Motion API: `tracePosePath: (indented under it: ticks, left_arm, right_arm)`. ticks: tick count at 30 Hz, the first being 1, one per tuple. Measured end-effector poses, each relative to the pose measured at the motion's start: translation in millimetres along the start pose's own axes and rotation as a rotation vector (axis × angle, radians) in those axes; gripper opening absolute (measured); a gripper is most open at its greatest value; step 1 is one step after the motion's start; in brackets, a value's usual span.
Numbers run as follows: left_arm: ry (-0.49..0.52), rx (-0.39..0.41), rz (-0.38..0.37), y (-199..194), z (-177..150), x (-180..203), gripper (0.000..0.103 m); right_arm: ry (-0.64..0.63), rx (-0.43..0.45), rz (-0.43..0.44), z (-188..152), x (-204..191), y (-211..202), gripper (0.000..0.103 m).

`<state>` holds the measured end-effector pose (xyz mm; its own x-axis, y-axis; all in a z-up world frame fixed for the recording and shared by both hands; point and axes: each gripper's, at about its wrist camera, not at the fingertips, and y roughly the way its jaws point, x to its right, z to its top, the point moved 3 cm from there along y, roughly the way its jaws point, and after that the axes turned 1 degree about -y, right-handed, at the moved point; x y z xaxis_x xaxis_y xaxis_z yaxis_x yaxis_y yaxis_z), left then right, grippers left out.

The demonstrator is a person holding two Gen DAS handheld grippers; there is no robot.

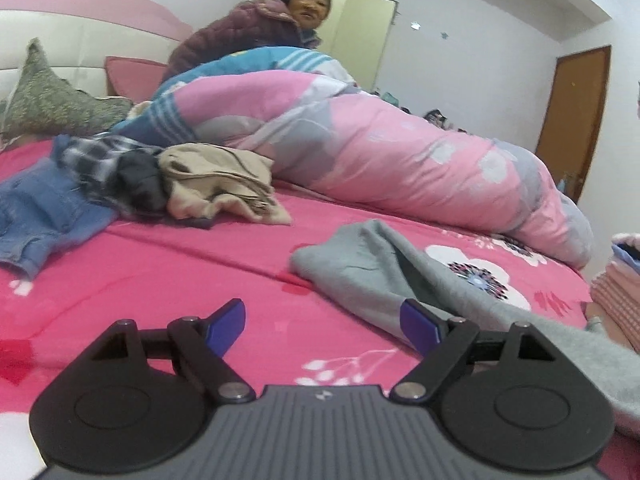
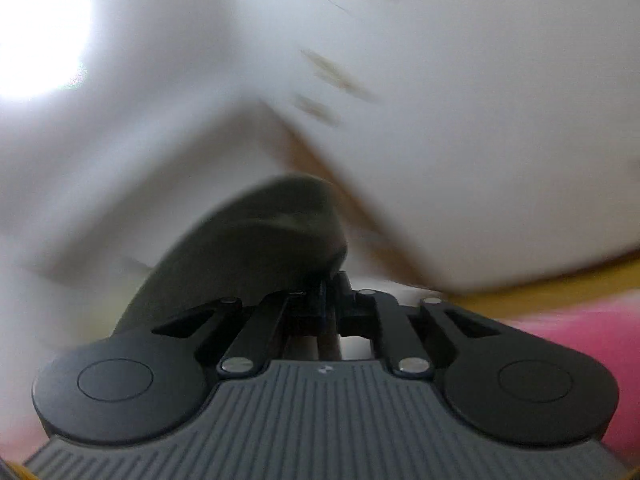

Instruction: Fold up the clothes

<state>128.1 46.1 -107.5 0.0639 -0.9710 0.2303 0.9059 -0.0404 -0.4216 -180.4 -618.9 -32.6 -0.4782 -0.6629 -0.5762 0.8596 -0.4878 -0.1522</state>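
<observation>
Grey garment [image 1: 384,276] spread on the pink bed sheet [image 1: 180,268], near right. Left gripper [image 1: 322,326] just above it, jaws wide apart, nothing between. Heap of clothes [image 1: 132,184] far left, rolled quilt [image 1: 360,152] beyond, a person [image 1: 256,36] behind. Right gripper [image 2: 329,294] nearly together, pinching dark cloth [image 2: 256,236]; surroundings blurred.

From your left gripper's view, take the rolled-up quilt [image 1: 360,152] as the anchor: it lies across the bed [image 1: 160,272]. A heap of clothes [image 1: 132,184] sits touching its left end. One garment [image 1: 384,272] lies spread in front of it, nearer you. A person [image 1: 256,32] is behind it.
</observation>
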Motion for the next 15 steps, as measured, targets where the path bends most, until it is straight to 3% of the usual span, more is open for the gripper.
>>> tracePosePath:
  ticks: [3, 5, 9, 11, 12, 13, 15]
  left_arm:
    - [0.002, -0.034, -0.024, 8, -2, 10, 0.086]
    - [0.009, -0.055, -0.038, 14, -3, 14, 0.086]
    - [0.012, -0.105, -0.032, 34, -2, 17, 0.086]
    - [-0.01, -0.138, -0.03, 45, -2, 16, 0.086]
    - [-0.021, -0.149, -0.042, 50, -3, 16, 0.086]
    - [-0.032, -0.16, -0.055, 55, -4, 15, 0.086]
    - [-0.051, -0.179, -0.075, 65, -6, 13, 0.086]
  right_arm:
    - [-0.308, -0.422, -0.426, -38, 33, 62, 0.027]
    - [-0.521, -0.572, -0.555, -58, 35, 81, 0.029]
    - [-1.14, -0.665, -0.649, -75, 2, 86, 0.066]
    - [-1.712, -0.606, -0.687, -98, -19, 83, 0.073]
    - [-2.038, -0.546, -0.675, -110, -27, 78, 0.089]
    - [-2.253, -0.496, -0.653, -114, -34, 76, 0.093]
    - [-2.358, -0.452, -0.564, -111, -68, 75, 0.093]
